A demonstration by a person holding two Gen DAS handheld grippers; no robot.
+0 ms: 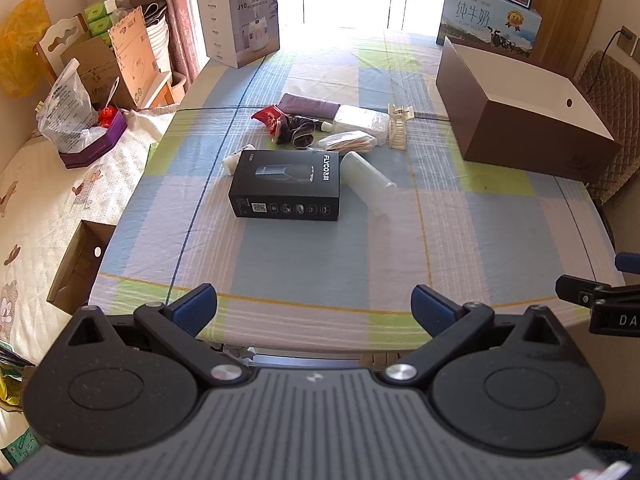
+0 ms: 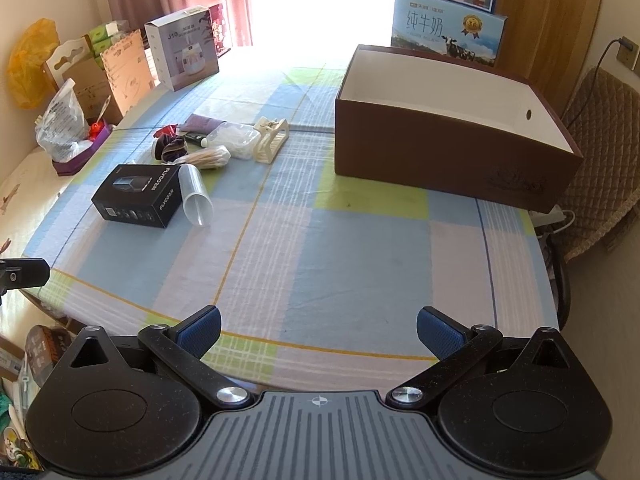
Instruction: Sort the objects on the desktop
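The left claw (image 1: 315,304) hangs at the lower middle of its frame over the near edge of the table (image 1: 304,256), its blue-padded fingers spread wide with nothing between them. The right claw (image 2: 319,328) sits likewise low in its own frame, fingers apart and empty.

On the checked cloth, in the centre of the left view, a black box (image 1: 286,185) lies flat, with a clear plastic cup (image 1: 368,182) on its side just to the right of it, touching or nearly so. Behind them, toward the upper middle, is a loose cluster: a red packet (image 1: 269,117), a dark crumpled cloth (image 1: 298,131), a purple pouch (image 1: 307,105), a clear lidded container (image 1: 362,122), a bag of what look like thin wooden sticks (image 1: 348,142), though the glare makes that uncertain, and a cream plastic rack (image 1: 399,130).

A large brown open box (image 2: 448,148) with a white inside stands at the upper right of the right view, well apart from the cluster and with nothing visible in it. A white carton (image 1: 240,24) stands at the table's far left corner.
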